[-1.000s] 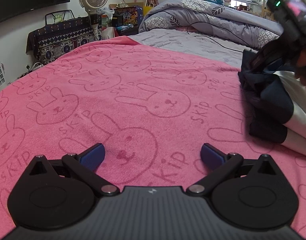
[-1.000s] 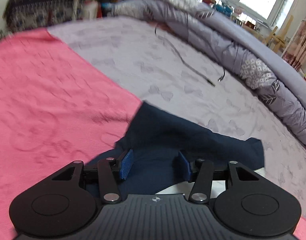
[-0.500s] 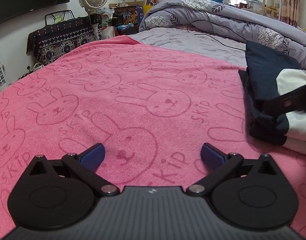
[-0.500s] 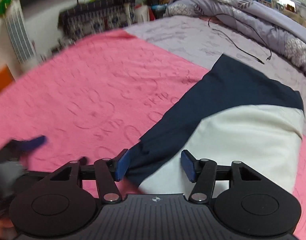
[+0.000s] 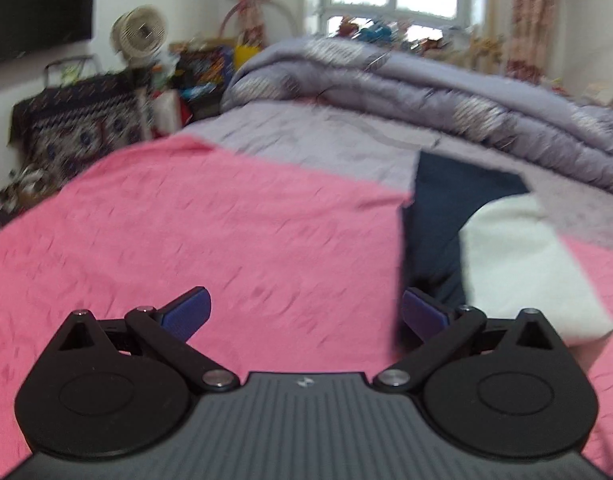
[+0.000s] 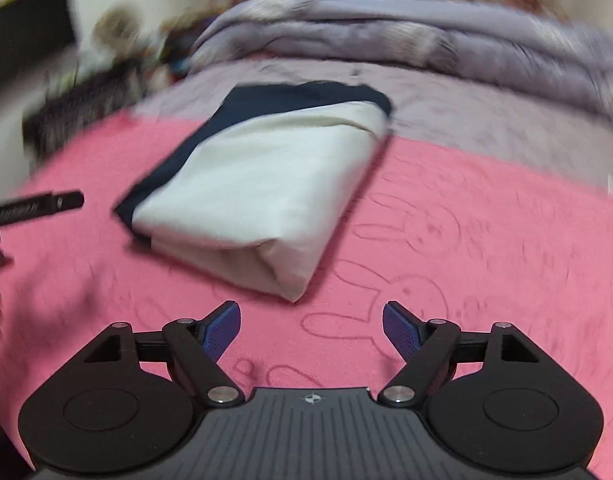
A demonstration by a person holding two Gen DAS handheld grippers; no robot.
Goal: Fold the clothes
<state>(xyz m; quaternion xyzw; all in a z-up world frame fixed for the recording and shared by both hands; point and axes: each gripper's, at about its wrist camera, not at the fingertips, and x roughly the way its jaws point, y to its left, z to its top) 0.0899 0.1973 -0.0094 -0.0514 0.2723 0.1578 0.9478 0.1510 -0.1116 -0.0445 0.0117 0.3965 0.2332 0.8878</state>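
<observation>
Right wrist view: garment lies folded mid-frame on pink towel, right gripper and left gripper both spread, empty; fold looks done.

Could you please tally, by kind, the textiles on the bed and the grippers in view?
Folded garment, navy and white: 1
Pink towel: 1
Lilac sheet: 1
Lilac quilt: 1
Grippers, left gripper and right gripper, both open: 2
Total: 6
</observation>
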